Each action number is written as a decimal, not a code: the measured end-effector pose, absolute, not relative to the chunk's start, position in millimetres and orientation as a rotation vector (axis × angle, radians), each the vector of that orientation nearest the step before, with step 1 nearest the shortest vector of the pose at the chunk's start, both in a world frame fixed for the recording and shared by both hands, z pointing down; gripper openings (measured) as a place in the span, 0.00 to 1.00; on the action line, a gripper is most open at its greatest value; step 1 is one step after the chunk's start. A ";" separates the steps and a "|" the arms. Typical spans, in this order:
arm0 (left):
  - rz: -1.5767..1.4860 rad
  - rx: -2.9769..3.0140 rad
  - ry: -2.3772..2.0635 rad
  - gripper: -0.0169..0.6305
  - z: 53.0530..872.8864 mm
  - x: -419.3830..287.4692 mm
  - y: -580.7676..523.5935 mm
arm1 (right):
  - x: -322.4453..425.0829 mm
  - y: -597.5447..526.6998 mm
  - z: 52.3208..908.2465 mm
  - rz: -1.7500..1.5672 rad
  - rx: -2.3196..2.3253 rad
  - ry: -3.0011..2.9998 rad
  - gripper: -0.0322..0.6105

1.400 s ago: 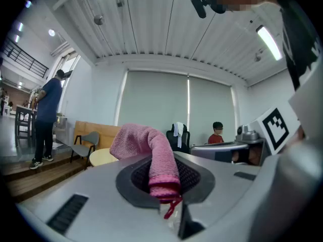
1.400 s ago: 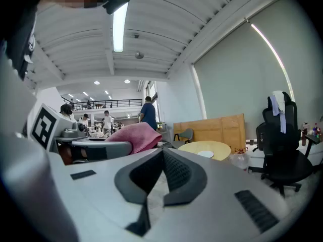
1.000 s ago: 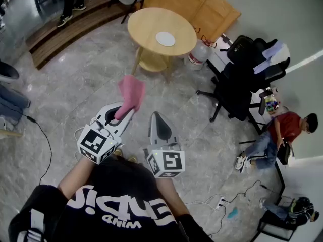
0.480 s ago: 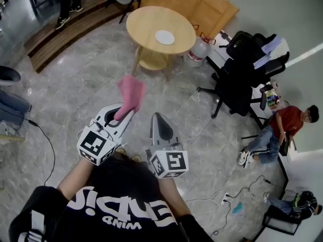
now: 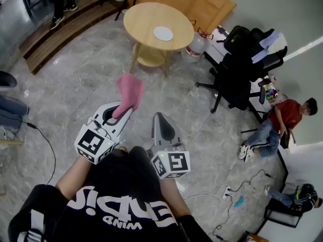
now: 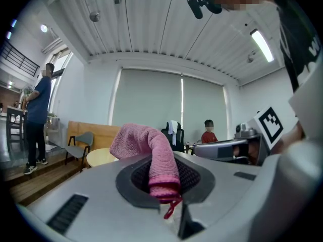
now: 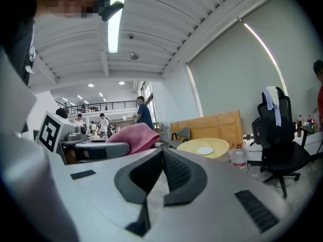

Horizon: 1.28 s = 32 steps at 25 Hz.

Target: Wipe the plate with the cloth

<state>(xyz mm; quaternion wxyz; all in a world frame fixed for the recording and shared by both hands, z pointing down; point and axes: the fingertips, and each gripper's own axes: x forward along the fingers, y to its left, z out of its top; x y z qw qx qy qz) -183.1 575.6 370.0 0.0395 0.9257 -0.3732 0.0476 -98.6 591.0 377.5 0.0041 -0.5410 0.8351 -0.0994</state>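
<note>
**Pink cloth gripped, plate not yet reached**

Head view: the left gripper (image 5: 122, 114) is clamped on the cloth (image 5: 130, 92), and the right gripper (image 5: 158, 117) is closed and empty. The plate (image 5: 163, 33) lies on the table (image 5: 141, 19), well apart — this looks like the approach. The shirt (image 5: 121, 205) print, upside down, includes "WIND".

Left gripper view: the cloth (image 6: 160, 158) is pinched between the jaws.

Right gripper view: the jaws meet on nothing. The next move is to carry the cloth to the plate (image 7: 205, 150).
</note>
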 end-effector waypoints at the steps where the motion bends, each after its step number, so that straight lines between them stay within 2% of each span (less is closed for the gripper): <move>1: 0.145 2.835 -1.141 0.10 370.8 -183.5 574.1 | -98.7 589.8 377.5 -0.312 -1.699 2.616 0.09; 22: 0.129 2.833 -1.152 0.10 373.0 -181.5 507.4 | -95.9 518.4 371.6 -0.278 -1.695 2.626 0.09; 32: 0.156 2.826 -1.147 0.10 377.9 -159.6 469.2 | -81.8 477.7 382.0 -0.333 -1.659 2.645 0.09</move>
